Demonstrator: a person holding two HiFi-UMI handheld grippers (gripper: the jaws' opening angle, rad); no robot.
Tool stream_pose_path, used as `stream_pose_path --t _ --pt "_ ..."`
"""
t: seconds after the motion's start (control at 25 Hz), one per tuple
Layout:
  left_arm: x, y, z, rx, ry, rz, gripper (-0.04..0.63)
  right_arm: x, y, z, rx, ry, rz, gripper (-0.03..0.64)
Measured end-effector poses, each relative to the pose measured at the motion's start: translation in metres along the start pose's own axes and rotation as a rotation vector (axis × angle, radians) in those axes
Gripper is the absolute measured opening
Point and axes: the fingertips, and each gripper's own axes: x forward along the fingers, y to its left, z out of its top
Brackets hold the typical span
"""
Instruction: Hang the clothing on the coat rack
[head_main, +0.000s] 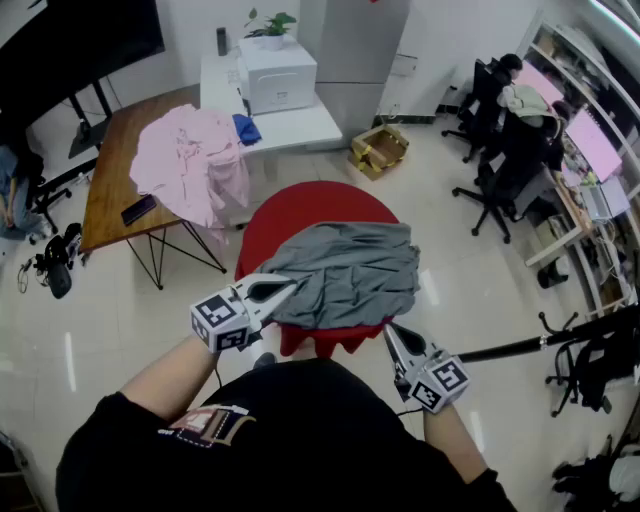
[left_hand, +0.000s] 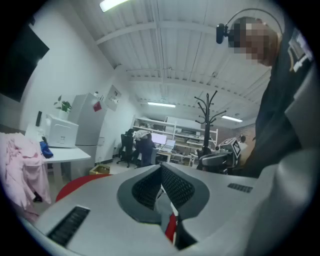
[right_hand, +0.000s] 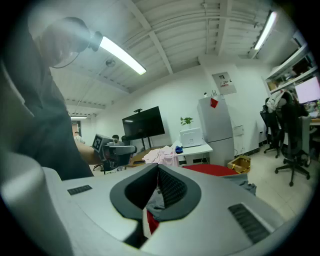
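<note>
Grey cloth, crumpled in a heap: that is the garment (head_main: 350, 272), and it lies on top of the red round table (head_main: 300, 215), covering the table's near half and hanging a little over its near edge. I have hold of it at two places. My left gripper (head_main: 290, 287) meets its near-left edge with the jaws closed together, and a fold of the grey fabric is caught between them, with the red of the table showing just beneath. My right gripper (head_main: 388, 328) is at the garment's near-right corner. Its jaws are likewise pressed together on a pinch of grey cloth, right at the table's near rim, and it tilts slightly downward.

Beyond the red round table, to its far left, stands a wooden table (head_main: 110, 190) with a pile of pink clothing (head_main: 190, 160) draped over its corner and a dark phone (head_main: 138, 210) lying near its edge. Straight past the red table is a white desk (head_main: 300, 125) carrying a white printer (head_main: 280, 75), and a cardboard box (head_main: 378, 150) sits on the floor just to the right of that desk. The coat rack (head_main: 520, 346) — black, with curved hooks — stands on the floor to the right of the red table, well apart from the garment. Farther right, people sit at desks with monitors.
</note>
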Motion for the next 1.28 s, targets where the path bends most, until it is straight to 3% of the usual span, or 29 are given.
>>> stream_pose_path --t 0.12,0.2,0.32,0.48,0.56,0.72,0.88,0.96,1.16,1.28 --pt "-0.008 0.042 -0.020 0.088 0.065 0.060 0.002 0.030 0.002 -0.008 -0.035 0.045 0.021 0.015" --pt "-0.014 0.062 -0.032 0.105 0.115 0.102 0.002 0.052 0.006 -0.017 -0.057 0.086 0.051 0.015" --pt "-0.026 0.090 -0.056 0.103 0.198 0.152 0.002 0.088 0.015 -0.034 -0.093 0.161 0.100 0.071" --pt "-0.028 0.119 -0.087 0.147 0.331 0.150 0.009 0.135 0.026 -0.060 -0.135 0.267 0.158 0.138" --pt "-0.022 0.130 -0.105 0.200 0.422 0.115 0.027 0.157 0.029 -0.076 -0.153 0.333 0.185 0.183" --pt "-0.008 0.153 -0.159 0.326 0.659 0.004 0.211 0.199 0.027 -0.116 -0.219 0.473 0.235 0.264" --pt "0.002 0.165 -0.212 0.552 0.891 -0.164 0.235 0.238 0.023 -0.144 -0.263 0.573 0.266 0.264" --pt "0.004 0.168 -0.237 0.623 0.978 -0.235 0.235 0.254 0.021 -0.164 -0.282 0.627 0.280 0.268" --pt "0.012 0.173 -0.274 0.698 1.072 -0.344 0.235 0.289 0.006 -0.204 -0.335 0.721 0.257 0.276" --pt "0.009 0.175 -0.278 0.689 1.104 -0.355 0.235 0.299 -0.004 -0.227 -0.321 0.816 0.239 0.276"
